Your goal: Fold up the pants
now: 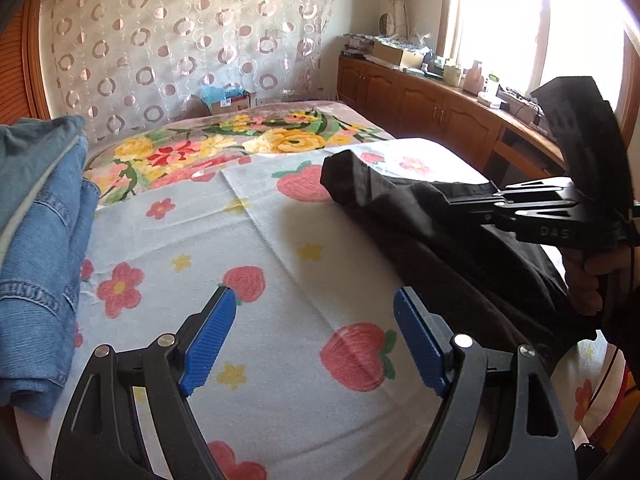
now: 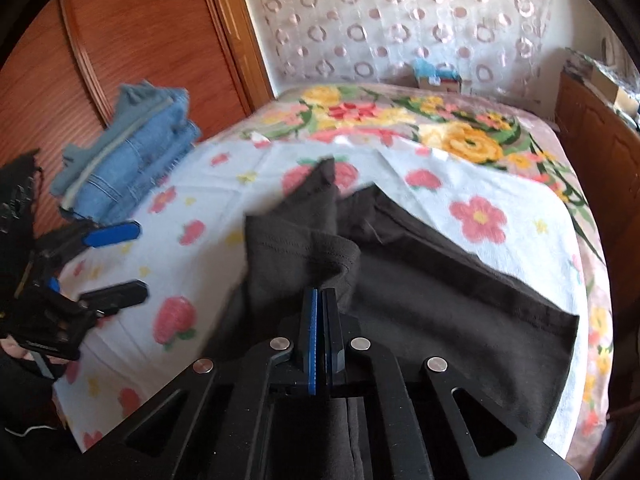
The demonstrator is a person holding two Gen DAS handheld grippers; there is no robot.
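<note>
Right claw (image 2: 320,300) clamped on black pants (image 2: 440,280) | left claw (image 1: 316,320) apart, over towel (image 1: 260,240)

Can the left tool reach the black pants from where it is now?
Probably yes. The left tool is open over bare towel, and the black pants lie just beside it with nothing between.
</note>
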